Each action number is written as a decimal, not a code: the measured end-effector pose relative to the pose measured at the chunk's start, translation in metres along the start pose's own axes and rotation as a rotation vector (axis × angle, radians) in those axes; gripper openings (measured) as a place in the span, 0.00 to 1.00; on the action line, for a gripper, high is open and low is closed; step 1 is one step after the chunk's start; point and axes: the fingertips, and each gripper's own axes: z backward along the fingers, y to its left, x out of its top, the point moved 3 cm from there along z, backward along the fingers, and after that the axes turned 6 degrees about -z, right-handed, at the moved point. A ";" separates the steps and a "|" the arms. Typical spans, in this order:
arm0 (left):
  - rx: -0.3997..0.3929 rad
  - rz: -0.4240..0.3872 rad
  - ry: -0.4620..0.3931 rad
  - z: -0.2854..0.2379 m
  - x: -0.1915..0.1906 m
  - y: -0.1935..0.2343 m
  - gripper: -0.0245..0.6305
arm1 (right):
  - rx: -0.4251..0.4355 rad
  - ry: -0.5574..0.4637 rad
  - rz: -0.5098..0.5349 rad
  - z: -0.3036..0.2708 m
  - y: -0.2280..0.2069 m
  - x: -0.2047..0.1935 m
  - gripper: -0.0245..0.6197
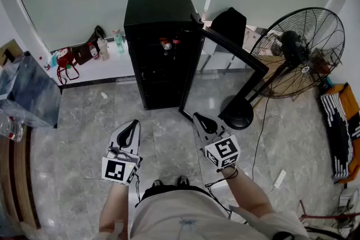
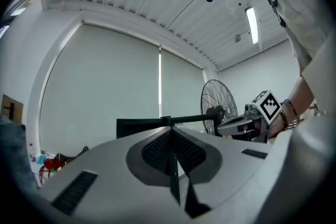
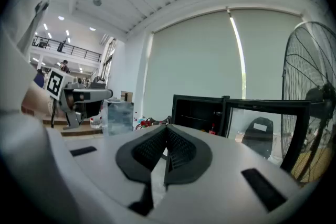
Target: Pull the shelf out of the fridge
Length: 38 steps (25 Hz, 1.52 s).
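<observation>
Head view: fridge (image 1: 163, 48) with door (image 1: 225, 59) swung to its right; left tongs (image 1: 133, 123) and right tongs (image 1: 198, 117) well short of it, both clenched, empty
Left gripper view: tongs pressed together on nothing; fridge top ahead
Right gripper view: shelf (image 3: 197, 118) inside fridge, bottles (image 3: 212, 130) near it; step closer, spread the tongs, grip its front edge, pull level

No word, number or brand can be read anywhere. The cubes (image 1: 119, 170) on the left gripper (image 1: 133, 123) and right gripper (image 1: 198, 117) show only black-and-white square patterns, no letters. The fan (image 1: 298, 53) hub badge and the bottles (image 1: 169, 43) in the fridge (image 1: 160, 14) may carry print, too small to read.
</observation>
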 end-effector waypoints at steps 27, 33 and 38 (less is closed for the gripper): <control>-0.042 0.014 0.067 -0.033 -0.008 0.020 0.05 | -0.047 0.025 -0.026 -0.020 -0.021 0.023 0.07; -0.043 0.026 0.079 -0.035 -0.009 0.023 0.06 | -0.046 0.031 -0.055 -0.022 -0.021 0.021 0.23; -0.067 0.048 0.080 -0.038 -0.010 0.022 0.22 | -0.042 0.032 -0.063 -0.023 -0.021 0.021 0.33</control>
